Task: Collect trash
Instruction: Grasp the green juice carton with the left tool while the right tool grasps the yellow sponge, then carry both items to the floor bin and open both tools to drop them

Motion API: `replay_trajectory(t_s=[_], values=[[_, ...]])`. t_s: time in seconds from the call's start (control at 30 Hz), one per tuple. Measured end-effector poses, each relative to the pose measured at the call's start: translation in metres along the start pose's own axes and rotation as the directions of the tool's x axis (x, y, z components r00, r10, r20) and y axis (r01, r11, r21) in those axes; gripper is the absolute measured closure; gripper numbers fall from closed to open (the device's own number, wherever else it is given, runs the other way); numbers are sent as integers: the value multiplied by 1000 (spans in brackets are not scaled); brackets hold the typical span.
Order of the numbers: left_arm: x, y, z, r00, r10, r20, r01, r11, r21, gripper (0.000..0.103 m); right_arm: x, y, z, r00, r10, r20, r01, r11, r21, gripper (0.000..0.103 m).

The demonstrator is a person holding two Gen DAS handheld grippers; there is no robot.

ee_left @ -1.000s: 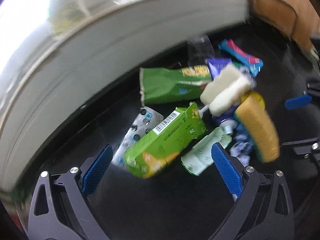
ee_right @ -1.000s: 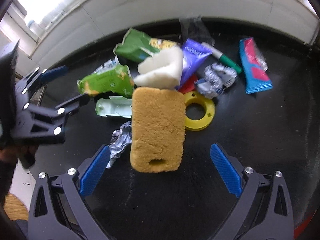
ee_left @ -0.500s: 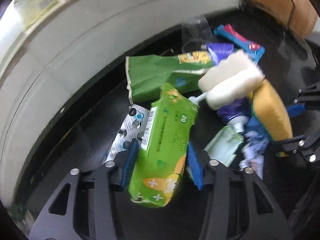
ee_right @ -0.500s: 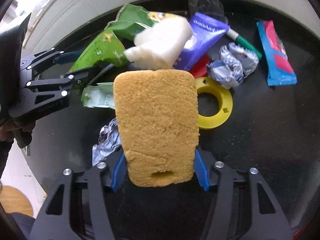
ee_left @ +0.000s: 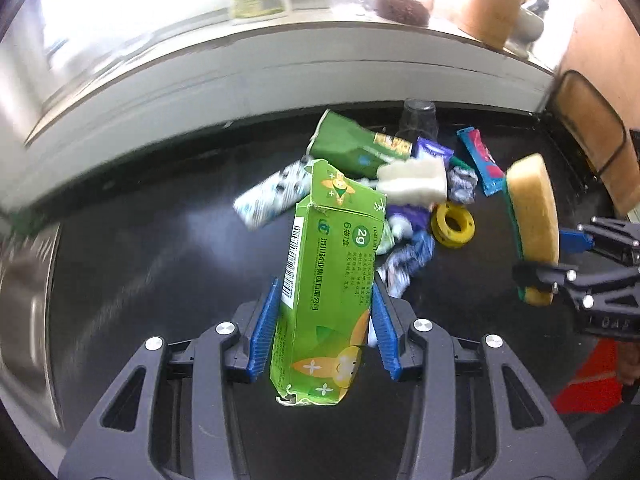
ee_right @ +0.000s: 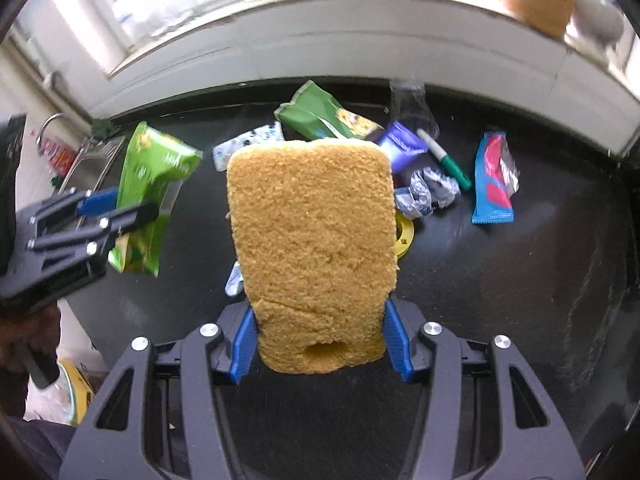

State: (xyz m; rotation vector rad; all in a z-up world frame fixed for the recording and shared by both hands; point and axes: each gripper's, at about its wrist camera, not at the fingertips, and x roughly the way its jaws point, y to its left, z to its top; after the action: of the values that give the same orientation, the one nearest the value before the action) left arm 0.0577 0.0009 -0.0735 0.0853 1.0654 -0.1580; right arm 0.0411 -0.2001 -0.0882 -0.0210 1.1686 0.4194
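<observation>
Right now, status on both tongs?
Left tongs shut on green carton, lifted. Right tongs shut on yellow sponge. More litter on black counter. Nothing blocking.

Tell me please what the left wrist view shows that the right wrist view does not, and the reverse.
Only the left wrist view shows the white foam piece and the printed face and barcode of the green box held in the left hand-held gripper.

Only the right wrist view shows the green marker and the broad face of the yellow sponge held in the right hand-held gripper.

Both show the green snack bag, the blue-pink wrapper and the yellow ring.
</observation>
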Motion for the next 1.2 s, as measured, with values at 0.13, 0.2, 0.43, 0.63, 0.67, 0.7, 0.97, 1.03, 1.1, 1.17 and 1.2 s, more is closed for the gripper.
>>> replay_trajectory(t_s=[0.13, 0.2, 0.43, 0.63, 0.67, 0.7, 0.97, 1.03, 1.1, 1.17, 1.2], values=[[-20, -1, -25, 1000, 28, 6, -27, 998, -65, 59, -8, 14, -3, 1000, 4, 19, -3, 999, -48, 49], [-25, 0, -33, 999, 41, 14, -39, 996, -85, 59, -12, 24, -2, 1000, 8, 25, -6, 998, -63, 49], [-58, 29, -59, 993, 104, 57, -93, 982, -165, 59, -14, 70, 4, 999, 30, 37, -25, 991, -131, 49], [-102, 95, -118, 970, 234, 66, -198, 917, -345, 59, -1, 171, 14, 988, 152, 9, -142, 942, -305, 49], [-112, 111, -136, 958, 281, 54, -241, 892, -383, 59, 4, 197, 13, 983, 184, -12, -176, 921, -347, 49], [-117, 121, -149, 950, 309, 42, -266, 874, -406, 59, 7, 216, 12, 978, 206, -28, -201, 904, -377, 49], [-142, 214, -310, 895, 420, -153, -412, 642, -647, 59, 64, 418, -38, 851, 374, -369, -524, 648, -553, 49], [-138, 233, -354, 893, 406, -195, -416, 579, -701, 59, 81, 460, -58, 817, 364, -447, -573, 601, -557, 49], [-132, 252, -396, 896, 387, -219, -410, 530, -742, 59, 98, 500, -82, 798, 341, -497, -598, 557, -576, 48], [-123, 274, -426, 900, 371, -228, -400, 498, -769, 59, 115, 526, -99, 800, 304, -517, -593, 531, -605, 48], [-119, 280, -434, 902, 366, -228, -395, 490, -777, 59, 128, 541, -110, 798, 279, -534, -594, 517, -617, 48]])
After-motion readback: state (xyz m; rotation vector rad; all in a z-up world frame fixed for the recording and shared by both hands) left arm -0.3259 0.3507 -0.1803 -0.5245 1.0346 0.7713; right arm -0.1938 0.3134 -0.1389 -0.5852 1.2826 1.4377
